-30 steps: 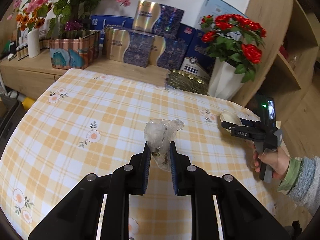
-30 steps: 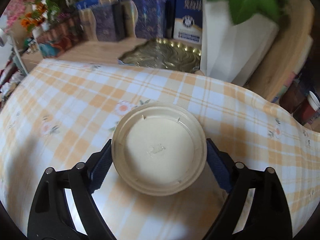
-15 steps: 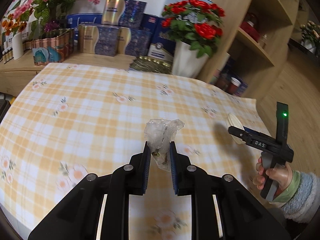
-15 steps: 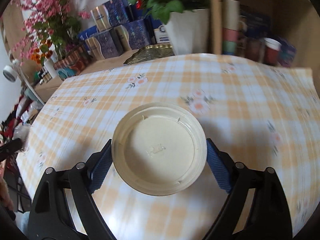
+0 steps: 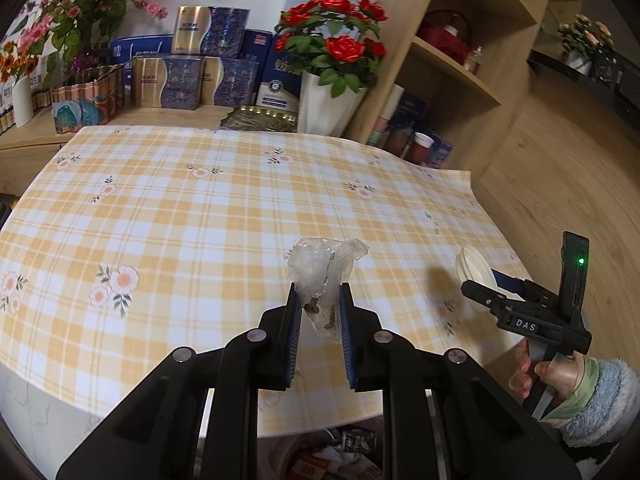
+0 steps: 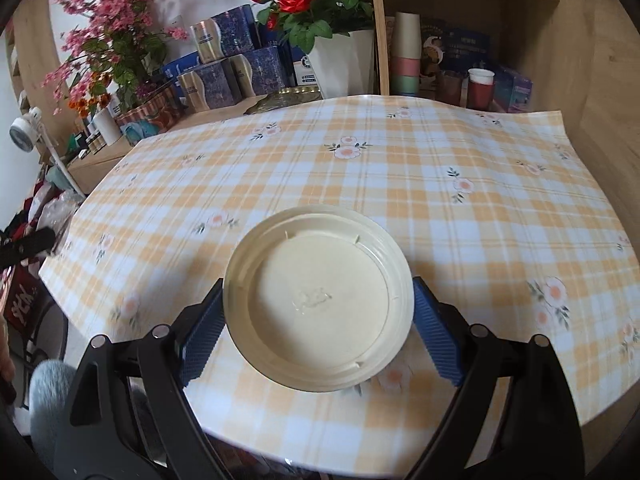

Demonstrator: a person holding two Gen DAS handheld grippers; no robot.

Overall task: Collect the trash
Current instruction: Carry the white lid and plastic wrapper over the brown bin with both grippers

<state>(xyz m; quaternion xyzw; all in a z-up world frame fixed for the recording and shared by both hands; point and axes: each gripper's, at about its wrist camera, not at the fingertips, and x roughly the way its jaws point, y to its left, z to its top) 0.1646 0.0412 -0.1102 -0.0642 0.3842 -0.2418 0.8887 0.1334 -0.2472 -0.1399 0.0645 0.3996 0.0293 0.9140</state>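
**Checked tablecloth, both grippers loaded**

Yellow-and-white checked cloth with small flowers covers the table [image 5: 208, 208], and boxes, a white vase of red roses [image 5: 332, 80] and wooden shelves stand beyond its far edge. Between the jaws of the left gripper [image 5: 320, 312] sits a crumpled clear plastic bag [image 5: 320, 268], clamped by the blue pads, its top bunching up above the fingertips and over the cloth. The right gripper [image 6: 318, 320] has its jaws set wide and pressed against opposite edges of a round cream plastic lid [image 6: 318, 300], held clear of the table. Below the left jaws, under the table's near edge, a bin of rubbish [image 5: 332, 452] shows.
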